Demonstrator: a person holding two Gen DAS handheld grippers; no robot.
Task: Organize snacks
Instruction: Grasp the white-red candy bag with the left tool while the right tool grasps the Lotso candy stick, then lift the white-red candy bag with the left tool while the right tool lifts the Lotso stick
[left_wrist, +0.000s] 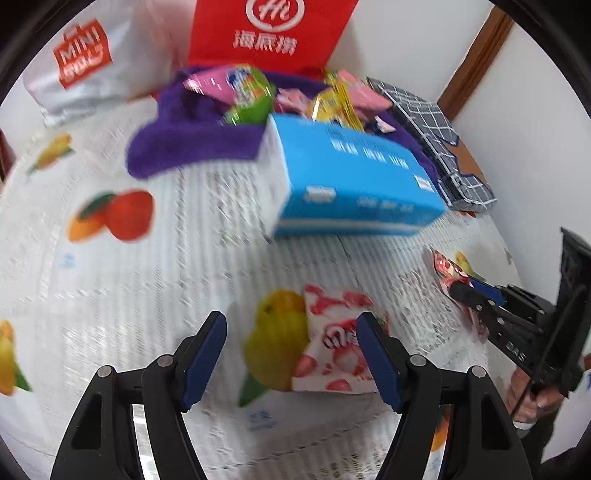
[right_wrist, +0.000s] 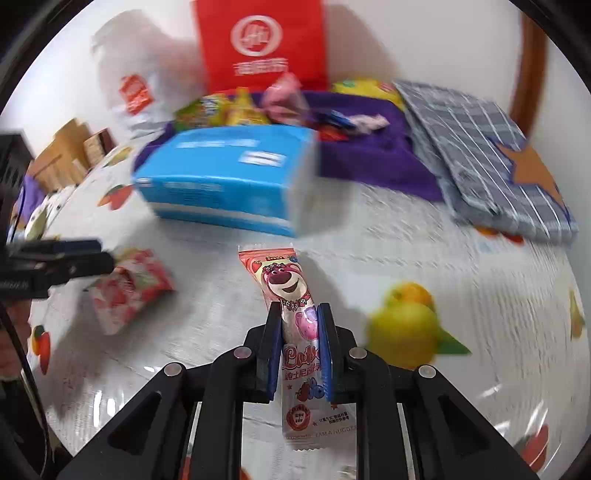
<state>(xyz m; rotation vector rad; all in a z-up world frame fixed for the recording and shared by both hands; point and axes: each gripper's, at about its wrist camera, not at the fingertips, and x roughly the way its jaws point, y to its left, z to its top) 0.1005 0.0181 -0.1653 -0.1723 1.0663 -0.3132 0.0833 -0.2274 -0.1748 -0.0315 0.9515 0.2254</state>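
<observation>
In the right wrist view my right gripper (right_wrist: 299, 310) is shut on a long pink bear-printed candy packet (right_wrist: 286, 284), held just above the table. The left wrist view shows the same right gripper (left_wrist: 461, 291) at the right edge with that packet (left_wrist: 445, 267). My left gripper (left_wrist: 291, 325) is open over a white strawberry-printed snack packet (left_wrist: 332, 354) lying flat, its right finger over the packet's edge. From the right wrist view that packet (right_wrist: 129, 291) lies at the left under the left gripper (right_wrist: 85, 254). A pile of mixed snacks (left_wrist: 251, 96) (right_wrist: 240, 107) sits on a purple towel (left_wrist: 192, 140) (right_wrist: 369, 158).
A blue tissue box (left_wrist: 351, 177) (right_wrist: 229, 181) lies before the towel. Behind stand a red paper bag (left_wrist: 269, 33) (right_wrist: 258, 44) and a white shopping bag (left_wrist: 85, 62). A grey checked cloth (left_wrist: 432, 125) (right_wrist: 498, 147) lies right. The fruit-printed tablecloth (left_wrist: 110, 295) covers the table.
</observation>
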